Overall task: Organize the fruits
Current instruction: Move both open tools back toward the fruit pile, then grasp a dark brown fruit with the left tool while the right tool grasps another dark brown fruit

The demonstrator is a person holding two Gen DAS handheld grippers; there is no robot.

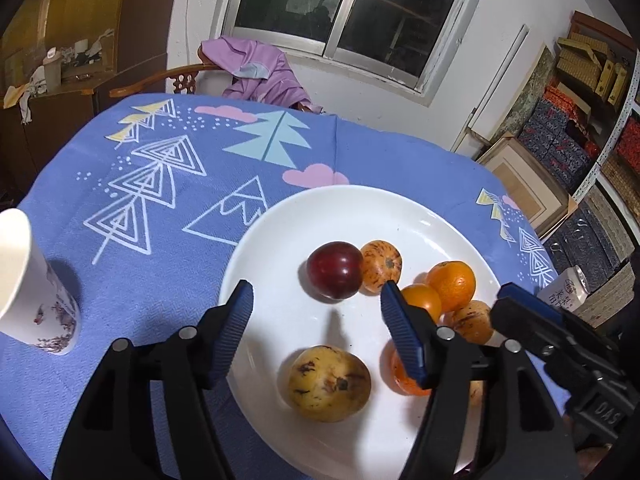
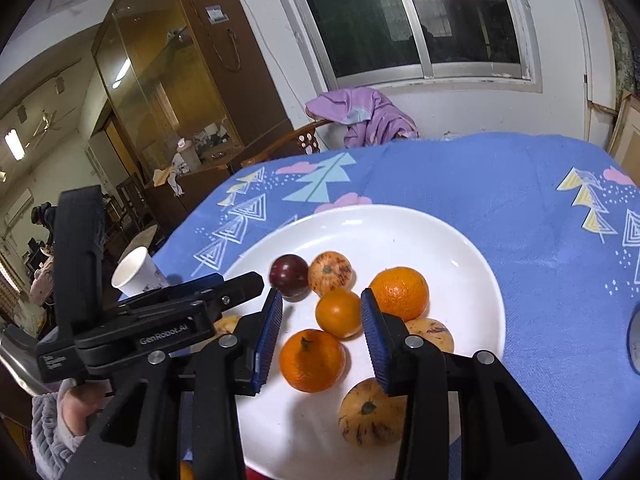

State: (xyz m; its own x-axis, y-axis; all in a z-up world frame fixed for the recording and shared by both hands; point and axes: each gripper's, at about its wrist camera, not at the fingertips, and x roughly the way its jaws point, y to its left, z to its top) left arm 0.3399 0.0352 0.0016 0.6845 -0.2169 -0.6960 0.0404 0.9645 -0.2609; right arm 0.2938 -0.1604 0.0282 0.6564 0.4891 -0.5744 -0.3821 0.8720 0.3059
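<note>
White plate [image 1: 352, 208] on a blue patterned tablecloth [image 1: 160, 208]; holds all the fruit.

Contents, left wrist view:
- Dark red plum [image 1: 335, 270], centre of the plate, touching a speckled yellow-orange fruit [image 1: 381, 266] on its right.
- Two oranges, one large [image 1: 452, 284] and one small [image 1: 421, 301], right of centre, touching.
- Another speckled fruit [image 1: 472, 320] nearer, at the right.
- Blemished yellow fruit [image 1: 329, 384], near side, apart from the others.
- An orange [image 1: 402, 376] partly hidden behind the right finger.

Contents, right wrist view:
- The plum [image 2: 289, 276] at far left; three oranges [image 2: 312, 360] [image 2: 339, 313] [image 2: 399, 293] in a diagonal row.
- A speckled fruit [image 2: 370, 412] nearest the camera, partly behind the right finger, not identifiable from the left wrist.

Left gripper [image 1: 316, 312]: fingers spread wide above the plate, grasping nothing; its body also shows at the left of the right wrist view.

Right gripper [image 2: 322, 320]: fingers released, standing either side of the small orange and the near orange, touching neither.

Paper cup [image 1: 36, 292], upright on the cloth left of the plate; contents not visible.

Left wrist view only: a small carton [image 1: 568, 290] at the table's right edge.
</note>
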